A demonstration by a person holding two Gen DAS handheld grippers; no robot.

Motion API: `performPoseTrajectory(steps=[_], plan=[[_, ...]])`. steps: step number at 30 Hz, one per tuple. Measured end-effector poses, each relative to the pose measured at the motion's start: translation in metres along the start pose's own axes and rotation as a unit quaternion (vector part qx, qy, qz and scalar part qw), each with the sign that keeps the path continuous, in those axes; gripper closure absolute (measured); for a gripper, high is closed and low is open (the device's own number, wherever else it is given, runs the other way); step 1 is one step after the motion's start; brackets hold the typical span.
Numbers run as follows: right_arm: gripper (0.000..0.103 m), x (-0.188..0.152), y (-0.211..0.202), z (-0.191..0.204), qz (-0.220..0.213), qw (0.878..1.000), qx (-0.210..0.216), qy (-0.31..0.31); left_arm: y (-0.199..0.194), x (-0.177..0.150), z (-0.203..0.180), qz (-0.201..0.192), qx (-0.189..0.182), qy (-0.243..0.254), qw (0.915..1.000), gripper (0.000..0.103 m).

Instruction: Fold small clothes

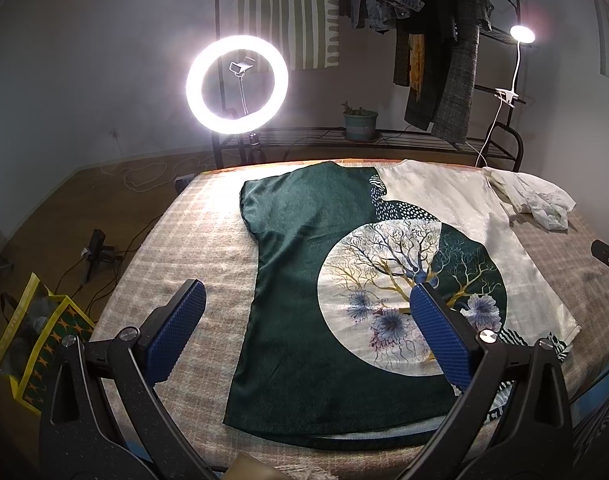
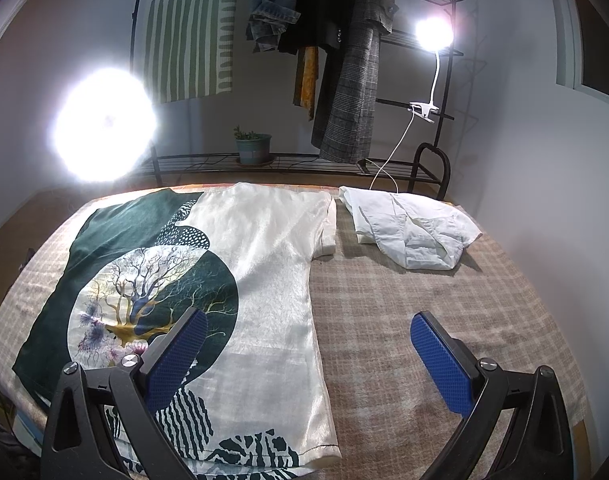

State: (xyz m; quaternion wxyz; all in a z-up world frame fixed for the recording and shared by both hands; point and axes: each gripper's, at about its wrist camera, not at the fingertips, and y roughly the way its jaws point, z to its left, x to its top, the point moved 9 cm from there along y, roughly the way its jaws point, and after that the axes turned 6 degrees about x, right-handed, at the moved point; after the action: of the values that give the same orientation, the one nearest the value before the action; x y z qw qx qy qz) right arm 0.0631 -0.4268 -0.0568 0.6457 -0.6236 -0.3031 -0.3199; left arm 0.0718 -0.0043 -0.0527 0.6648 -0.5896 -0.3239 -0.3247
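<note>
A short-sleeved top (image 1: 304, 280), dark green on one half and cream on the other with a round tree print, lies flat and spread out on the checked table; it also shows in the right wrist view (image 2: 264, 260). My left gripper (image 1: 308, 296) is open and empty, held above the top's lower half. My right gripper (image 2: 308, 328) is open and empty, above the top's right edge near the hem. A crumpled white garment (image 2: 412, 232) lies at the far right of the table; it shows in the left wrist view too (image 1: 536, 200).
The table has a checked cloth (image 2: 424, 320). A lit ring light (image 1: 237, 85) stands behind the far edge. A clothes rack (image 2: 344, 60) with hanging coats, a clip lamp (image 2: 433, 34) and a potted plant (image 2: 253, 147) stand behind. A yellow-trimmed bag (image 1: 32, 332) sits on the floor at left.
</note>
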Motion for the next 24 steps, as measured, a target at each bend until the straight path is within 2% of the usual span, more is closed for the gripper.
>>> performPoseTrajectory(steps=[8, 13, 16, 21, 24], plan=[[0.000, -0.006, 0.007, 0.007, -0.001, 1.000, 0.005, -0.004, 0.000, -0.010, 0.005, 0.008, 0.009, -0.003, 0.9999, 0.000], [0.000, 0.001, 0.012, 0.018, 0.002, 1.000, 0.009, -0.016, 0.008, -0.017, 0.014, 0.025, 0.009, -0.009, 0.9996, 0.000], [0.000, 0.011, 0.018, 0.029, 0.006, 0.999, 0.026, -0.027, 0.016, -0.026, 0.023, 0.044, 0.000, -0.021, 0.9988, 0.001], [0.000, 0.037, 0.031, 0.056, 0.016, 0.996, 0.085, -0.025, 0.028, -0.052, 0.048, 0.079, -0.001, -0.067, 0.9946, 0.020], [0.000, 0.063, 0.044, 0.087, 0.015, 0.990, 0.133, -0.036, 0.036, -0.076, 0.065, 0.111, -0.019, -0.123, 0.9859, 0.036]])
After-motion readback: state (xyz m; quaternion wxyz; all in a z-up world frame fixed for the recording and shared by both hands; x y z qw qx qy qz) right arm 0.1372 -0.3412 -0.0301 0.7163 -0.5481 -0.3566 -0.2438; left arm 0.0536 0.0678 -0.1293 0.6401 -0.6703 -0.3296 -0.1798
